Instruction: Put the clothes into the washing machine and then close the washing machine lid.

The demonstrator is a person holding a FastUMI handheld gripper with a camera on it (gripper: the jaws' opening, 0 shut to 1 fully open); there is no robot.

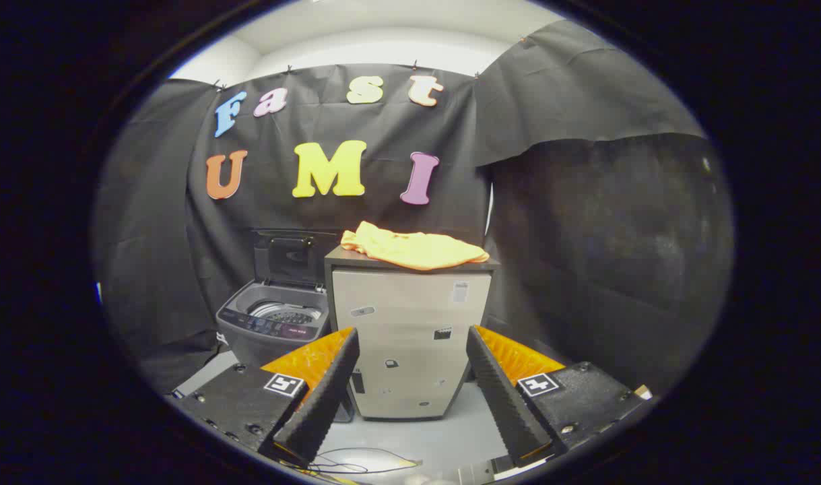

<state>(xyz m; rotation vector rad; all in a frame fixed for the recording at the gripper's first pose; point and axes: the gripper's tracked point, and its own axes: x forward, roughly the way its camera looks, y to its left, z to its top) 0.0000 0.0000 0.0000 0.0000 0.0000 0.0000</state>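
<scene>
Orange clothes (413, 248) lay atop the cabinet (410, 337) beside the open washing machine (275, 323); gripper (413, 343) fingers stood apart, empty.

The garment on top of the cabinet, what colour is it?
Plain orange-yellow, no pattern visible. The garment shows best in the gripper view, beyond the open gripper.

I see the clothes (413, 248) on the cabinet (410, 337), washing machine (275, 323) left of it, lid (292, 257) raised, beyond my spread gripper (410, 380).
</scene>
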